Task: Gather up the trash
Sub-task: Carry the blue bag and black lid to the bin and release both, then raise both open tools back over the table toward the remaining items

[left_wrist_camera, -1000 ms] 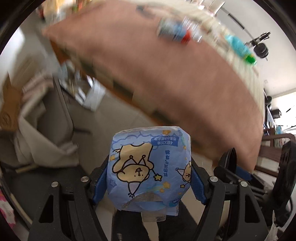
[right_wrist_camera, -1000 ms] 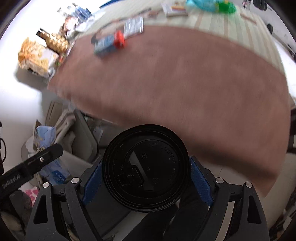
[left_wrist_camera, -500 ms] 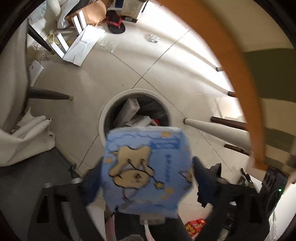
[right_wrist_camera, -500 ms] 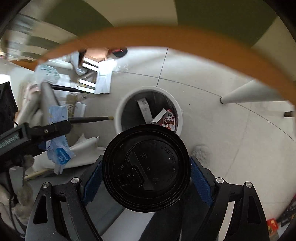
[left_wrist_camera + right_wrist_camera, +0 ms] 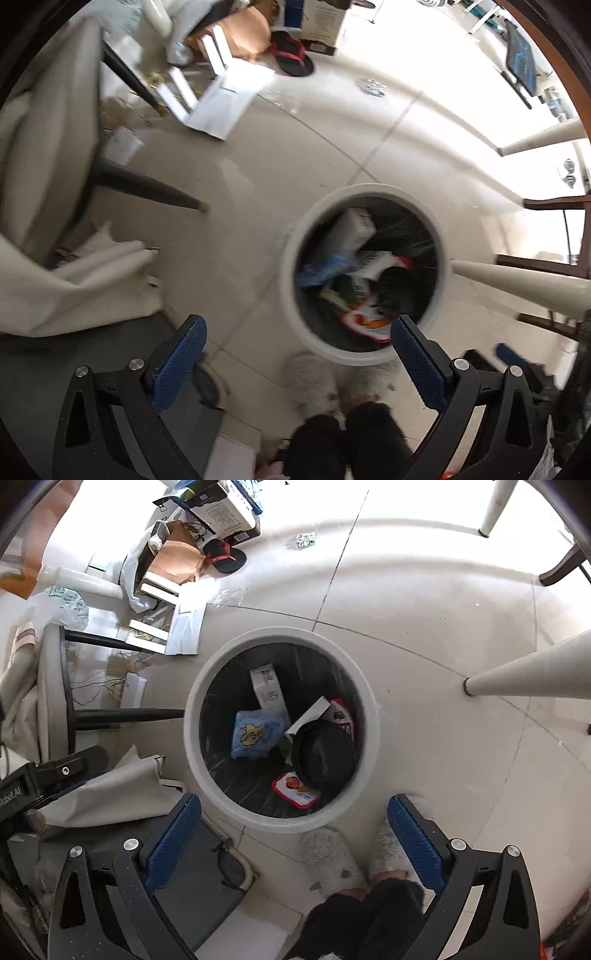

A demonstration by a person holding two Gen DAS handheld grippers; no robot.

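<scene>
A round white trash bin point(image 5: 192, 734) with a black liner stands on the tiled floor below both grippers; it also shows in the left wrist view point(image 5: 290, 291). Inside lie the blue cartoon-print tissue pack point(image 5: 255, 734), the black-lidded cup point(image 5: 325, 757), a white carton point(image 5: 266, 686) and red-and-white wrappers point(image 5: 295, 788). In the left wrist view the blue pack point(image 5: 325, 266) and the black cup point(image 5: 400, 291) are blurred. My left gripper point(image 5: 295, 369) is open and empty above the bin's near rim. My right gripper point(image 5: 293, 843) is open and empty above the near rim.
A chair with dark legs point(image 5: 122, 714) and draped white cloth point(image 5: 110, 790) stands left of the bin. White table legs point(image 5: 532, 675) rise at the right. Boxes, papers and a sandal point(image 5: 225, 559) litter the far floor. The person's slippered feet point(image 5: 332, 864) are just before the bin.
Both grippers opened. The blue tissue pack left the left gripper and the black-lidded cup left the right; both now lie in the bin. The cameras swung from the table down to the bin.
</scene>
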